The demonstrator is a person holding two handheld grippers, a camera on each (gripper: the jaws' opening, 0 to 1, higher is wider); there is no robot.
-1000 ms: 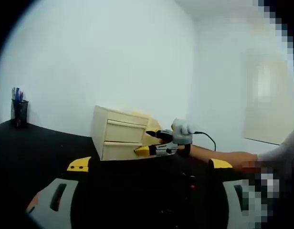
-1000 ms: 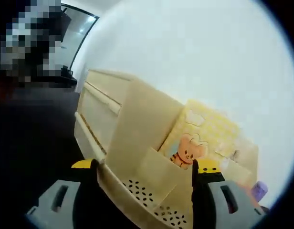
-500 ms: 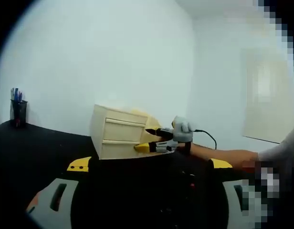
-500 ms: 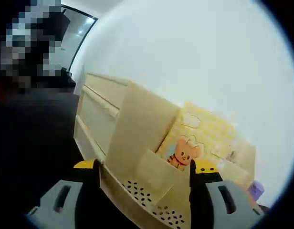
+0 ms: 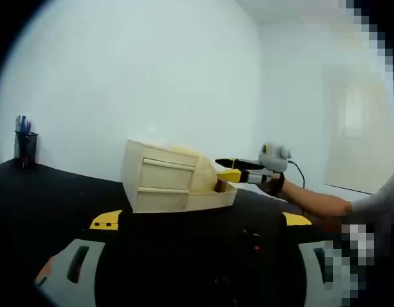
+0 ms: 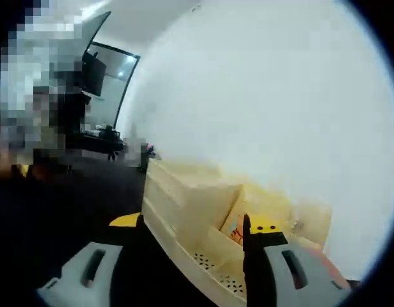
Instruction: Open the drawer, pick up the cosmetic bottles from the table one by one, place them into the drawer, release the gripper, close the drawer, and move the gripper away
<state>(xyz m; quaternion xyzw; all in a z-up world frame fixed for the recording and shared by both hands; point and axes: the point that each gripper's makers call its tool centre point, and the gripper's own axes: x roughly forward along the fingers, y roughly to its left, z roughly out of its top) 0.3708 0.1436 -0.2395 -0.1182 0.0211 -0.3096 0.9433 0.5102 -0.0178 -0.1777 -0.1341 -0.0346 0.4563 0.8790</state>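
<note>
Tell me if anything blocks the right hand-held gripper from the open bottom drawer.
Nothing visible does: the right hand-held gripper sits just beyond the open drawer of the wooden drawer unit, with open air between them.

Bright, even light off white walls; dark table underexposed; right gripper view motion-blurred; fisheye-bent edges.

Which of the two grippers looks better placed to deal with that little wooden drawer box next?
The right gripper, probably. In the left gripper view it sits right at the drawer unit, beside the pulled-out bottom drawer. The left gripper hangs well back across the black table.
</note>
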